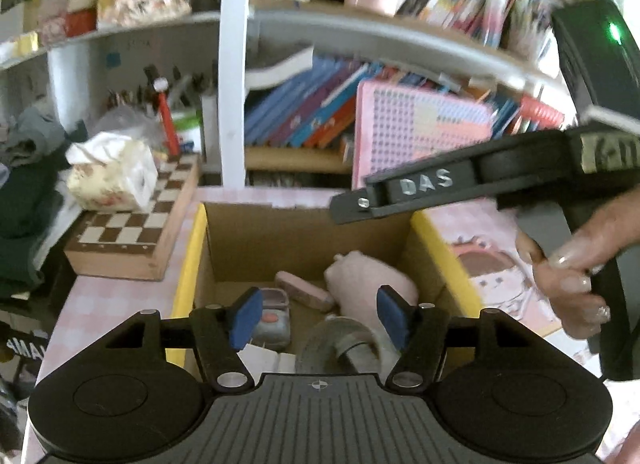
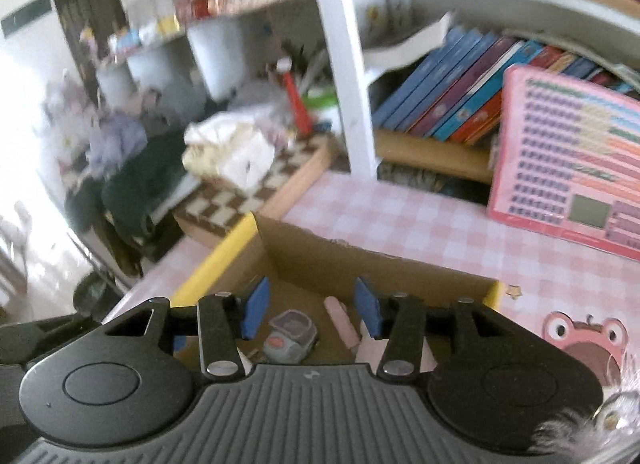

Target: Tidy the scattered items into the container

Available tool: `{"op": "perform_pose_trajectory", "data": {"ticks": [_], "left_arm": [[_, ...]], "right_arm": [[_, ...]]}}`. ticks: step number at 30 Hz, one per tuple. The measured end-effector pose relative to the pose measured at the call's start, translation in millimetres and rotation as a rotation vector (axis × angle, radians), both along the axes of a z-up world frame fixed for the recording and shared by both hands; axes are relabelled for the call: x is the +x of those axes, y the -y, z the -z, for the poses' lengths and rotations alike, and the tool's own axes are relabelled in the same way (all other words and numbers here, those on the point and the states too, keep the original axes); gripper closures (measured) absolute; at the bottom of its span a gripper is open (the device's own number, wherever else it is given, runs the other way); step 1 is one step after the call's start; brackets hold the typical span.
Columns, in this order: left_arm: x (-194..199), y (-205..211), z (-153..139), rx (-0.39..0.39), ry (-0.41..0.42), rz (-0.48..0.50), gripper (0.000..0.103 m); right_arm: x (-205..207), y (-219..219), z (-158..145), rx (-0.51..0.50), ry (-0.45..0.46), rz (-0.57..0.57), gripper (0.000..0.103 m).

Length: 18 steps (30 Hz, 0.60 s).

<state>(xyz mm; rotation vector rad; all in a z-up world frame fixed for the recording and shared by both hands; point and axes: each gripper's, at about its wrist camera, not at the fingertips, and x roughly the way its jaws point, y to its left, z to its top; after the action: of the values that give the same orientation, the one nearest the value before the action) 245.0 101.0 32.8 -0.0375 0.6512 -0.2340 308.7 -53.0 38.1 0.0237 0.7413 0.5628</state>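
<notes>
Cardboard box [image 1: 240, 236] with yellow-taped rims sat at the lower centre of the left wrist view on a pink checked tablecloth [image 2: 400, 216], and it already held the gathered things. A pink plush toy [image 1: 372, 280] lay right of centre on the box floor, a slim pink case [image 1: 304, 290] just to its left, a small grey lidded tub [image 1: 274, 316] with an orange spot further left, and a blurred clear round piece [image 1: 340, 344] nearest the lens; what that last thing was I could not tell.

The left gripper [image 1: 318, 318] hung over the box with its blue pads [image 1: 246, 316] parted and nothing between them. The right gripper [image 2: 312, 310] also stood released and empty above the same box, whose near corner filled the lower middle of its view; a hand [image 1: 580, 272] held its handle at the right edge of the left view.

Judging by looks, the plush would be light and soft, giving under the pads, so a pinch across its thick middle should serve. The case and tub looked stiff and smooth, likely to slip unless taken across their narrow sides. A chessboard [image 1: 132, 224] and a tissue pack [image 1: 108, 176] sat at left, outside the box.
</notes>
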Motion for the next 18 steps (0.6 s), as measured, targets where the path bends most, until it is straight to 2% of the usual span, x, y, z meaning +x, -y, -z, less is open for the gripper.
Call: {"op": "perform_pose_trajectory", "data": {"ticks": [9, 18], "left_arm": [[-76.5, -19.8, -22.0, -0.013, 0.104, -0.050, 0.035], [-147.3, -31.4, -22.6, -0.011, 0.137, -0.078, 0.025]], "right_arm": [[-94.5, 35.1, -21.6, 0.037, 0.125, 0.143, 0.056], [-187.1, 52.8, -10.9, 0.004, 0.146, 0.241, 0.056]]}}
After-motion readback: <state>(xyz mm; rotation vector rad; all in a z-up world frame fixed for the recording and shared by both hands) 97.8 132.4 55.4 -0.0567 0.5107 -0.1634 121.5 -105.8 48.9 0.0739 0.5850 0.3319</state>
